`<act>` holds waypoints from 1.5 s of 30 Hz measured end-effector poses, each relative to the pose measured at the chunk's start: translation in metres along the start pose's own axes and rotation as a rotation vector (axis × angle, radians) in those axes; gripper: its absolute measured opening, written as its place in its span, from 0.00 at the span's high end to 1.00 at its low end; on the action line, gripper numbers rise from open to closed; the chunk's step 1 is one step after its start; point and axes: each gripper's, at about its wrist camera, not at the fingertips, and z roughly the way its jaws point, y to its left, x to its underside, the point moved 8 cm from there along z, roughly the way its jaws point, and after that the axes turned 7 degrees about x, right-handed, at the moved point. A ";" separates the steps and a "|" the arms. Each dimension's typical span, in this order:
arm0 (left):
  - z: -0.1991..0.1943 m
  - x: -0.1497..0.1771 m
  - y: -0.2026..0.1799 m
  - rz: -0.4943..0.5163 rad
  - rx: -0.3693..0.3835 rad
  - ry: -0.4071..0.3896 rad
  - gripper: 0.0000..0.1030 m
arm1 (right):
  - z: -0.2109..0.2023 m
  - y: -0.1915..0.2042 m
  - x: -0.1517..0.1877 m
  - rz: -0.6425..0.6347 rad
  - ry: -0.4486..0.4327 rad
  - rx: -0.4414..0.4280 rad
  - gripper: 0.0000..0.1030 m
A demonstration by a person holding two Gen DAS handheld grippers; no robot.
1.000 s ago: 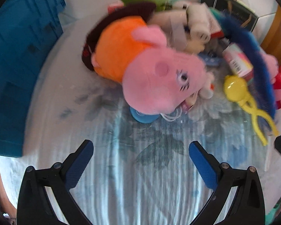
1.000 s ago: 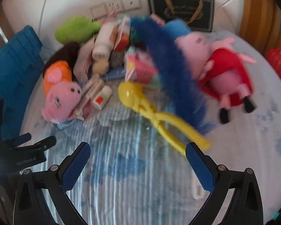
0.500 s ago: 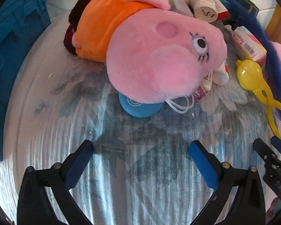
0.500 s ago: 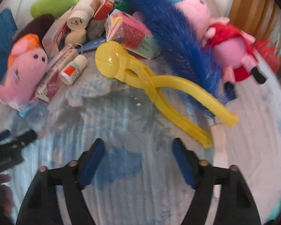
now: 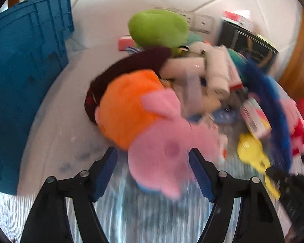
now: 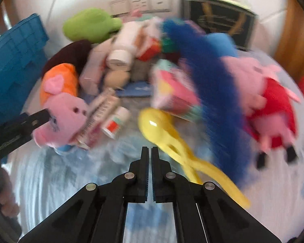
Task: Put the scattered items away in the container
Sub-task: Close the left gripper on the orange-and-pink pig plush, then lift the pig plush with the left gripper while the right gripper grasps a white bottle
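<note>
A pink pig plush in an orange dress (image 5: 143,129) lies on the striped bedsheet; its head sits between the pads of my left gripper (image 5: 153,168), whose jaws stand closed against the head. The plush also shows in the right wrist view (image 6: 62,109). My right gripper (image 6: 148,151) is shut and empty, just left of the yellow plastic tongs (image 6: 172,139). The blue crate (image 5: 24,77) stands at the far left. Both views are motion-blurred.
The pile behind holds a green plush (image 5: 158,28), a dark brown plush (image 5: 127,68), white bottles (image 6: 119,58), a pink box (image 6: 172,93), a blue feather duster (image 6: 214,93) and a pig plush in red (image 6: 273,109). A wall with sockets (image 6: 139,4) is behind.
My left gripper has closed in on the pig plush's head and tilted up. My right gripper has shut empty and pulled back from the yellow tongs.
</note>
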 end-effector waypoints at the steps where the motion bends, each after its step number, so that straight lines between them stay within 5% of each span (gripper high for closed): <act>1: 0.005 0.005 0.000 -0.006 0.017 0.008 0.28 | 0.006 0.009 -0.006 0.001 0.000 -0.031 0.96; 6: 0.018 0.003 -0.027 0.028 0.062 0.012 0.29 | 0.014 0.023 -0.030 0.052 0.015 -0.095 0.94; 11: 0.034 -0.020 -0.041 0.099 0.068 0.021 0.28 | 0.011 0.019 -0.047 0.056 -0.012 -0.068 0.91; 15: 0.019 -0.016 -0.022 0.081 0.120 0.041 0.28 | 0.020 0.047 -0.066 0.007 0.000 -0.114 0.91; 19: -0.009 -0.018 0.026 0.055 0.038 0.012 0.28 | 0.039 0.081 -0.075 -0.038 0.022 -0.130 0.91; 21: -0.007 -0.022 0.054 0.041 -0.009 0.011 0.28 | 0.046 0.095 -0.069 -0.060 0.067 -0.153 0.91; 25: 0.016 -0.016 0.092 0.048 -0.118 0.068 0.28 | 0.026 0.160 -0.015 -0.209 0.208 -0.364 0.91; 28: 0.006 -0.019 0.098 0.021 -0.058 0.047 0.28 | 0.020 0.179 0.015 -0.206 0.252 -0.389 0.91; 33: -0.012 -0.019 0.071 0.081 0.143 0.072 0.28 | 0.033 0.160 0.014 -0.024 0.244 -0.283 0.90; 37: 0.003 -0.011 0.032 0.236 0.207 0.129 0.28 | 0.019 0.124 0.011 0.103 0.183 -0.188 0.63; 39: 0.015 -0.007 0.016 0.273 0.241 0.167 0.28 | 0.012 0.105 0.010 0.138 0.164 -0.132 0.62; 41: 0.032 -0.005 0.009 0.310 0.184 0.200 0.20 | 0.005 0.088 0.007 0.173 0.144 -0.093 0.62; 45: 0.059 0.000 0.014 0.323 0.057 0.233 0.19 | 0.007 0.068 -0.011 0.222 0.113 -0.051 0.71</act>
